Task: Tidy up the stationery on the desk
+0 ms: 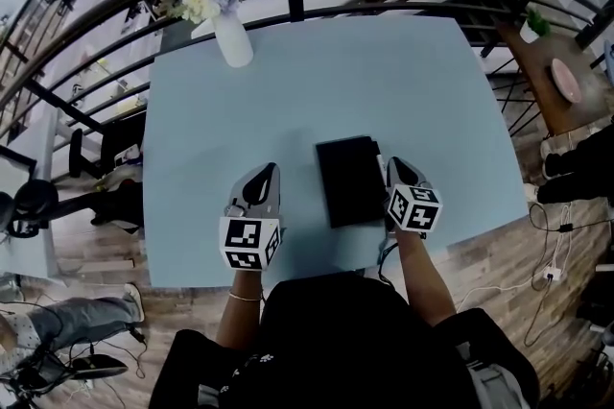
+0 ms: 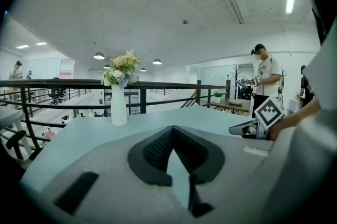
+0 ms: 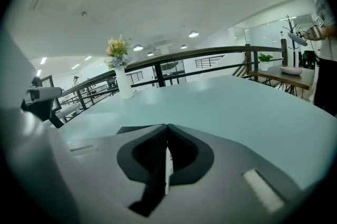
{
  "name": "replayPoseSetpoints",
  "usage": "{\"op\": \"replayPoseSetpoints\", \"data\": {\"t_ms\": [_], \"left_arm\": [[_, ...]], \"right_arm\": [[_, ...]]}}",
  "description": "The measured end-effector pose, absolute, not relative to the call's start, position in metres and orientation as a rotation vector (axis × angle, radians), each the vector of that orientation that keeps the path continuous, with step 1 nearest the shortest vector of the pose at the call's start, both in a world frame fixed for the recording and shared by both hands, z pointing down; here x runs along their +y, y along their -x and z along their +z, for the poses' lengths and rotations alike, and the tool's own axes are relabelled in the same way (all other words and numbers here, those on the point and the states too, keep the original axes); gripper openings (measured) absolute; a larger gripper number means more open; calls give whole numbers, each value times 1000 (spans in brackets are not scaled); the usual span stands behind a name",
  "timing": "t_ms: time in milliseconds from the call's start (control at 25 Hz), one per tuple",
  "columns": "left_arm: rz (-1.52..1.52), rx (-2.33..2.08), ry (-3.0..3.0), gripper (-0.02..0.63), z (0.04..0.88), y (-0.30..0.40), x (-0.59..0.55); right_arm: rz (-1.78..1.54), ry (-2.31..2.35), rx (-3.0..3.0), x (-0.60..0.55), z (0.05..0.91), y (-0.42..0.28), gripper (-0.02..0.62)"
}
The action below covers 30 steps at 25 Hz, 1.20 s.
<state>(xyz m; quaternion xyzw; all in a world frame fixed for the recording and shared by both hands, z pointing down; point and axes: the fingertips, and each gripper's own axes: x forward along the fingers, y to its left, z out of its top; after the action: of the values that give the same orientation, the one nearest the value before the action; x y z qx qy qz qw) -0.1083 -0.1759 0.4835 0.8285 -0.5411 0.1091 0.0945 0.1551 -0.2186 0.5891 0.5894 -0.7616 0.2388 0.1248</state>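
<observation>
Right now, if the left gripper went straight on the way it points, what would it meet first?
Most likely the bare blue table top: the left gripper, shut and empty, tilts slightly down. The white vase stands left of that line and would probably be missed, though depth is unclear.

A flat black stationery item (image 1: 350, 180), rectangular and plain on top, lies flat on the pale blue counter (image 1: 317, 90); whether it is a closed book or a case cannot be told. It sits in the near half, right of the middle. Its long sides run away from the near edge, slightly askew.
</observation>
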Motion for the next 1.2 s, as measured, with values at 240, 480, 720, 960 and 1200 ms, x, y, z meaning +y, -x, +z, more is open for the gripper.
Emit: {"op": "replayPoseSetpoints", "data": {"t_ms": [240, 480, 720, 960, 1200], "left_arm": [[301, -1578, -2488, -6, 472, 111, -171], [278, -1555, -2529, -6, 461, 110, -167], [260, -1556, -2537, -6, 454, 119, -163], [256, -1552, -2544, -6, 454, 121, -164], [250, -1554, -2537, -6, 455, 124, -164]], "right_arm": [[650, -1770, -2324, -213, 549, -146, 8], [690, -1730, -2510, -211, 509, -123, 8], [632, -1664, -2622, -206, 478, -96, 6], [557, -1616, -2658, -207, 465, -80, 6], [533, -1599, -2653, -203, 465, -74, 6]]}}
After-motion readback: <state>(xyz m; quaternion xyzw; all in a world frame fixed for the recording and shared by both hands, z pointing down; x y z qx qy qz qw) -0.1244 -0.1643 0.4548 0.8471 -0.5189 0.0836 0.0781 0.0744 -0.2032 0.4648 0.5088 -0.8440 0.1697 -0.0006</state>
